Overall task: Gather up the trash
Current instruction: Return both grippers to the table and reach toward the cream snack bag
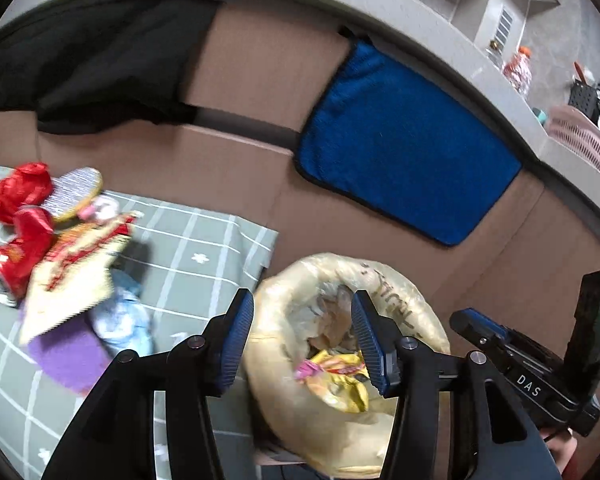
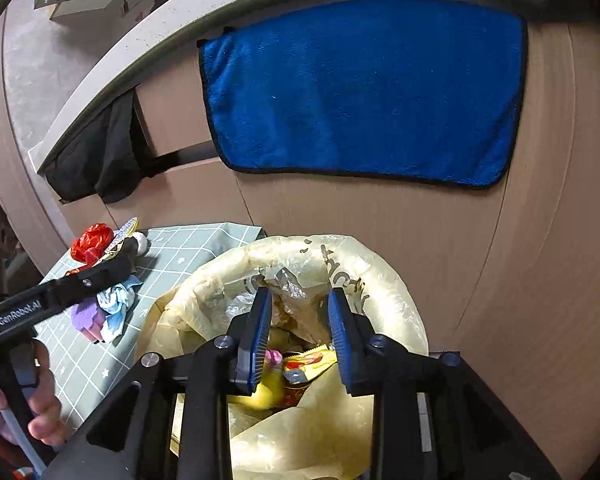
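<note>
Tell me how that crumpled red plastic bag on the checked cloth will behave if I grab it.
The red plastic bag looks thin and crinkled, so it is probably floppy and very light. Its glossy surface may slip between pads. It lies against other wrappers, so pulling it could drag or scatter them across the checked cloth.

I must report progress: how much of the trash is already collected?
Done: a yellow wrapper lies inside the bag. In hand: nothing; right gripper stands open above the bag, left gripper open too. Left: the trash pile on the checked cloth.
</note>
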